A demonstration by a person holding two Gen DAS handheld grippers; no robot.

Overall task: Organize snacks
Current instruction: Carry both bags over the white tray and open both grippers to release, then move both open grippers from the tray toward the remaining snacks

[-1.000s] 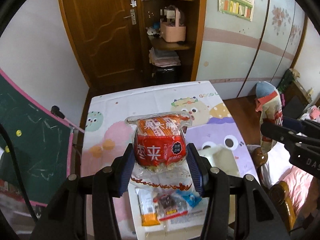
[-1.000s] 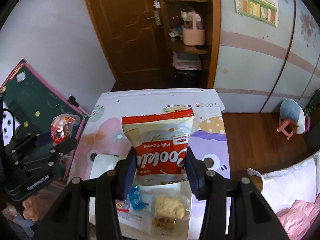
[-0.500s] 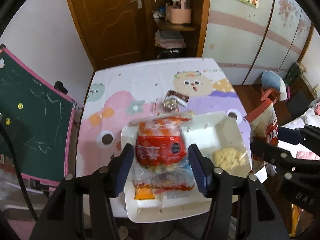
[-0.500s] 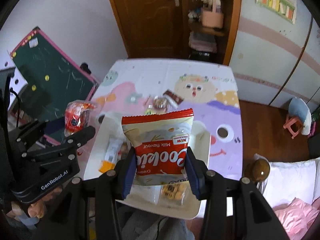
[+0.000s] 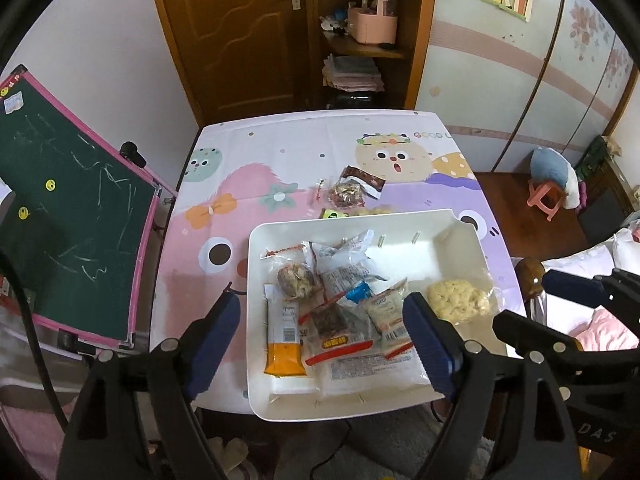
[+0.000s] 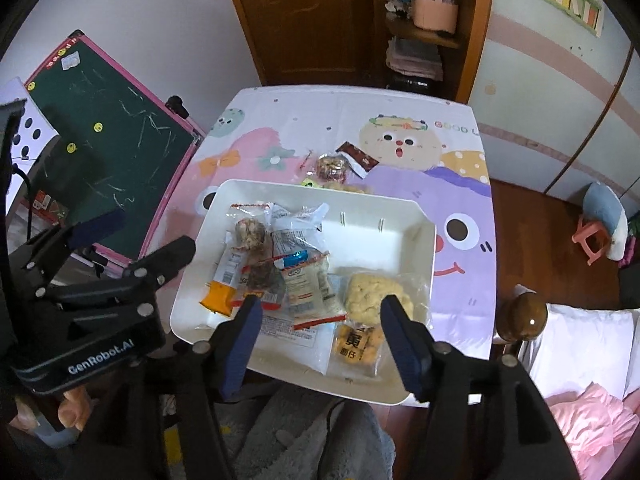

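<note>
A white tray (image 5: 420,252) sits at the near edge of the table and holds several wrapped snacks. Among them are an orange-ended bar (image 5: 284,336), a round brown snack (image 5: 296,280) and a pale crumbly cake (image 5: 458,298). My left gripper (image 5: 322,308) hangs over the tray's left half, its jaws opening, with nothing between them. My right gripper (image 6: 320,316) hangs over the near right part of the tray (image 6: 380,248), above a yellow packet (image 6: 358,346). Its jaws are also opening and hold nothing. Each gripper shows in the other's view: the right gripper (image 5: 548,304), and the left gripper (image 6: 140,236).
A few loose snacks (image 5: 352,192) lie on the cartoon tablecloth (image 5: 280,160) just beyond the tray. A green chalkboard (image 5: 72,216) leans at the left. A bed with pink bedding (image 6: 588,408) and a wooden post (image 6: 520,316) are at the right. A hand (image 6: 68,412) holds the left gripper.
Both grippers have opened. The red snack bag has left the left jaws and the cookie bag the right jaws; neither shows now. Both views have dropped closer over the tray.
</note>
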